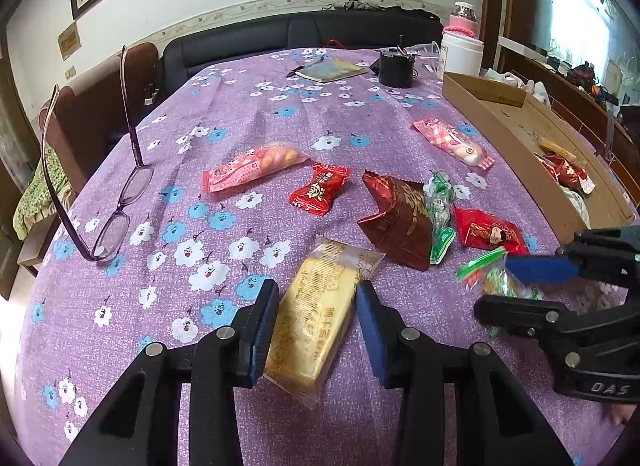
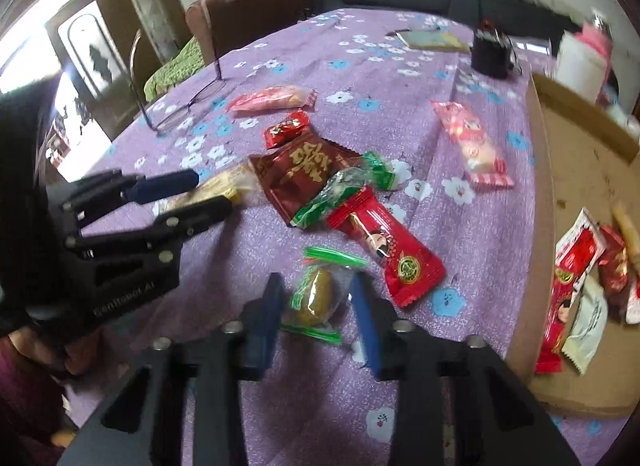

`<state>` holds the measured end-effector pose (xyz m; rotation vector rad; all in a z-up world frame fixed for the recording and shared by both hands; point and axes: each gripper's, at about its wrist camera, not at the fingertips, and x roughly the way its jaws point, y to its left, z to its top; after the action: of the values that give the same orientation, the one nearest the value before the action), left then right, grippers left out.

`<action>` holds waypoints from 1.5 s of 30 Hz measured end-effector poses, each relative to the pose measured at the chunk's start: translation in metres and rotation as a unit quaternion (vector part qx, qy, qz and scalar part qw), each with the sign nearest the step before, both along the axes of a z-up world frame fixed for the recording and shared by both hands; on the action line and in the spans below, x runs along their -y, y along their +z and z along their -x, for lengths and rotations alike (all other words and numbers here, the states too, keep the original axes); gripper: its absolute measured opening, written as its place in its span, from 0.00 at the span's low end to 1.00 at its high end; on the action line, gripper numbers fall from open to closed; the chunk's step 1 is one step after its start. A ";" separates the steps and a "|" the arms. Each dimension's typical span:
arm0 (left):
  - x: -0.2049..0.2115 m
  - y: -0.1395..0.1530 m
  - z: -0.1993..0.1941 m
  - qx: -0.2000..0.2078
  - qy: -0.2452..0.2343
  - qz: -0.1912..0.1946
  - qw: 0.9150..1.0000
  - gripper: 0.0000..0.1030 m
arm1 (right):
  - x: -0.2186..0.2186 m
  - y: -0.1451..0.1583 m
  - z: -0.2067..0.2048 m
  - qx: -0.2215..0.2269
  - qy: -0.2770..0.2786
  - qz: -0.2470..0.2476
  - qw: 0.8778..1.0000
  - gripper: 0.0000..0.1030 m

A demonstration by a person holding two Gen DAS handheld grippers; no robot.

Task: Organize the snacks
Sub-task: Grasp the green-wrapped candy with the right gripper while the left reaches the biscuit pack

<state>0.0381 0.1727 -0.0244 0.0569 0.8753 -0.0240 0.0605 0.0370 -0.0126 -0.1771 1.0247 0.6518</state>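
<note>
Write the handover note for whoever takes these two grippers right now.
Left gripper: jaws around the yellow cake packet, pads at its sides.
Right gripper: jaws around the green-wrapped sweet, grip not confirmed.
Done: several snacks lie in the cardboard box.
Left: seven snacks on the purple tablecloth, counting those two, including the dark red pouch and pink bun packet.

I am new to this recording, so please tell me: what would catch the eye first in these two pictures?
First, the purple flowered tablecloth strewn with bright wrapped snacks. In front, the left gripper straddles a yellow cake packet, and the right gripper straddles a green-wrapped candy. At the right edge, a cardboard box already holds several snacks.
</note>
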 end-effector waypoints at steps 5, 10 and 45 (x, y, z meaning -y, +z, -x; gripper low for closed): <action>0.001 0.005 0.005 0.016 -0.011 0.010 1.000 0.22 | 0.004 0.010 0.002 0.015 0.010 -0.029 0.999 0.24; 0.002 0.006 0.004 0.016 -0.013 0.008 1.000 0.21 | 0.011 0.020 0.001 0.030 -0.001 -0.051 0.998 0.24; 0.003 -0.003 0.000 -0.006 -0.002 -0.009 1.000 0.37 | 0.049 0.036 -0.015 0.032 -0.069 -0.108 0.991 0.24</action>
<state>0.0382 0.1694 -0.0271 0.0762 0.8869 -0.0203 0.0754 -0.0118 0.0238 0.0619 0.8898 0.6219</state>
